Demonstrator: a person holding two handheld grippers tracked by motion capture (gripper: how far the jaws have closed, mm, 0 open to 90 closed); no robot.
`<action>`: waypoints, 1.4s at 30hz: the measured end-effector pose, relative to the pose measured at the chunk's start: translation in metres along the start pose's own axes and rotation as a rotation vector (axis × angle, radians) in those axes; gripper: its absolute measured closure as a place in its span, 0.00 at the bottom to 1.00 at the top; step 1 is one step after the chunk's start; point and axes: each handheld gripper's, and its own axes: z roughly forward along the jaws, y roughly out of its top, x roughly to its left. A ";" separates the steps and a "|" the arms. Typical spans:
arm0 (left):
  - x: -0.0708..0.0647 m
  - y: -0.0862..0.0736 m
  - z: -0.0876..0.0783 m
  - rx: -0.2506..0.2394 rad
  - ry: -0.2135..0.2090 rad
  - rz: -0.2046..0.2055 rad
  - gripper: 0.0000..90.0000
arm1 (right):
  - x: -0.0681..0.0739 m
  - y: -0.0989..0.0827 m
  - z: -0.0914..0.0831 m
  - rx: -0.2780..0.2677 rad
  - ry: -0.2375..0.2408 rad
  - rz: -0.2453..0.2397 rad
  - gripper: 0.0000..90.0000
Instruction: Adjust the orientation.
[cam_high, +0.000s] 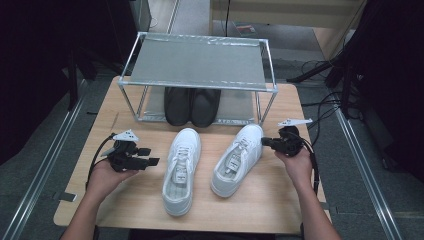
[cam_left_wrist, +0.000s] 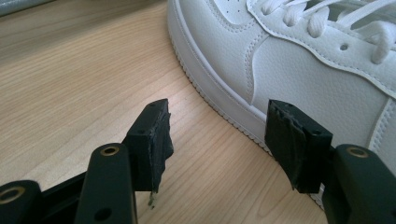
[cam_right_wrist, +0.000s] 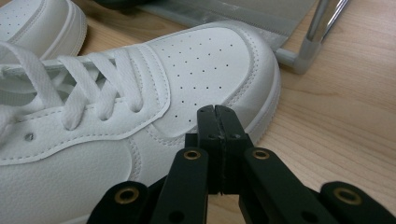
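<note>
We're at the approach step w/ a pair of white sneakers mid-table in front of the rack (cam_high: 197, 82): our left gripper (cam_left_wrist: 217, 142) has jaws spread, nothing between them, just beside the left sneaker (cam_high: 181, 167), while our right gripper (cam_right_wrist: 218, 122) is clenched on nothing, tips at the toe side of the right sneaker (cam_high: 237, 157). Next move, as we judge it, needs the right jaws opened before any grab. Bare wood lies outside each shoe; the black shoes (cam_high: 192, 106) fill the lower shelf's middle, top shelf free.
</note>
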 end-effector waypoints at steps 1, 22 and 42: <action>0.000 -0.001 0.000 0.001 0.000 -0.001 0.45 | 0.000 0.001 0.001 0.001 0.000 0.000 1.00; -0.001 -0.007 -0.005 -0.009 0.009 -0.016 0.46 | 0.033 0.023 0.018 0.033 0.065 -0.084 1.00; -0.004 0.002 0.005 0.004 -0.019 0.012 0.45 | 0.077 0.046 0.037 0.043 0.120 -0.150 1.00</action>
